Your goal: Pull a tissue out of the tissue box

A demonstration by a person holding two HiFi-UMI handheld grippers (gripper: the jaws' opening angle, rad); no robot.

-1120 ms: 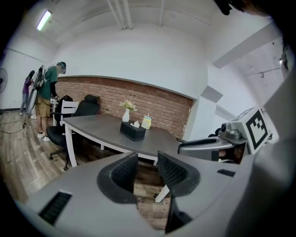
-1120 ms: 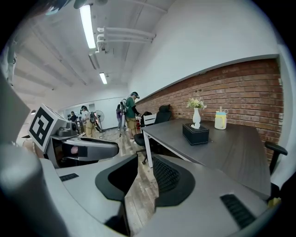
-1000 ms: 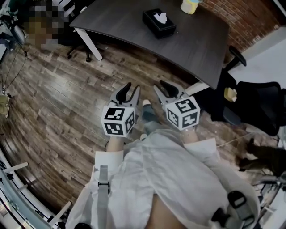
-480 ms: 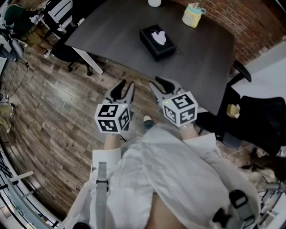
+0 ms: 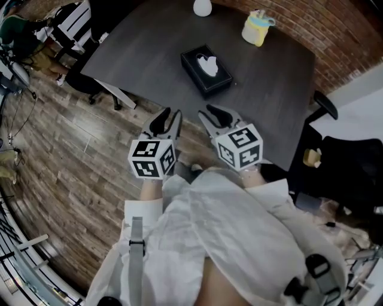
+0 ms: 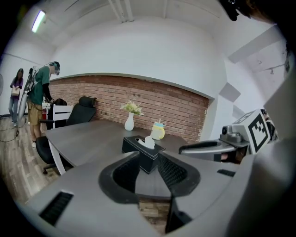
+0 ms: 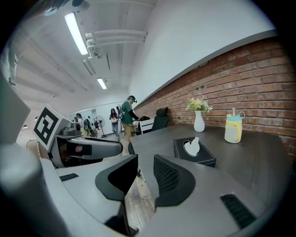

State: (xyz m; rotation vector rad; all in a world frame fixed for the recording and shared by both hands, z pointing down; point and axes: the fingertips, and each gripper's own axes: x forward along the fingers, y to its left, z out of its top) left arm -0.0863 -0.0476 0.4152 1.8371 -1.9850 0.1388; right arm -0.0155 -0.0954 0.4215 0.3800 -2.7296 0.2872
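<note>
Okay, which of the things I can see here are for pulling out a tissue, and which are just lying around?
For the job:
- tissue box
- tissue poking out of its top
- left gripper and right gripper, both open and empty

Just lying about:
- white vase
- yellow cup
- black office chair

Head view steeply down from above, left tool (image 5: pixel 170 113) and right tool (image 5: pixel 210 112) mid-frame, surface (image 5: pixel 269 77) at upper frame, both gripper views low along their jaws, near level, all three sharing the tissue box (image 5: pixel 194 63).
</note>
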